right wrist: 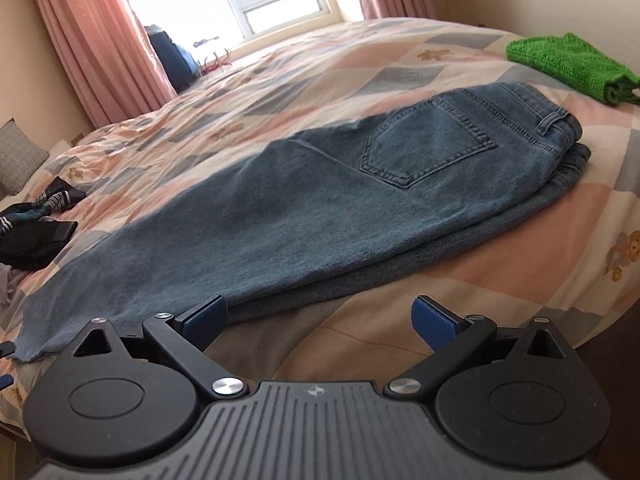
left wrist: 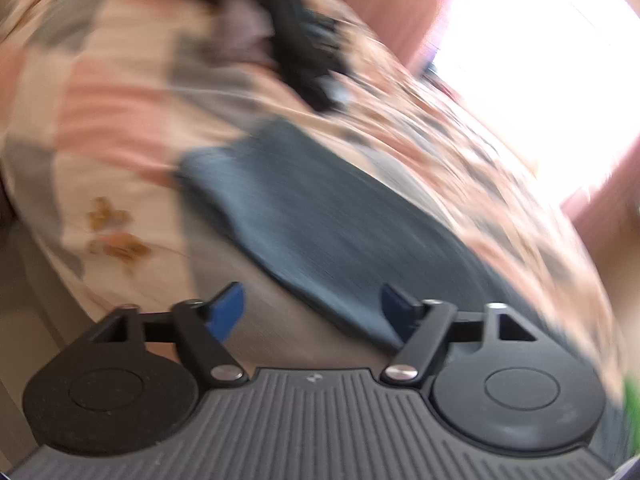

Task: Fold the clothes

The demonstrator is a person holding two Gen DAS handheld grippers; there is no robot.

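While both grippers [left wrist: 314,312] [right wrist: 320,318] gape empty, jeans [right wrist: 320,208] cover the patchwork bed [right wrist: 500,280] by pink curtains [right wrist: 92,40].

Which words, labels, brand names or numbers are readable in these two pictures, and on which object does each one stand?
None: no readable text in either view.
Small emblem, not letters, on the right gripper body.
Same mark on the left gripper body, blurred.
No readable label shows on the jeans.

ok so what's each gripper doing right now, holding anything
left tongs: open, holding nothing, blurred above the folded blue denim jeans.
right tongs: open, holding nothing, at the jeans' near edge.
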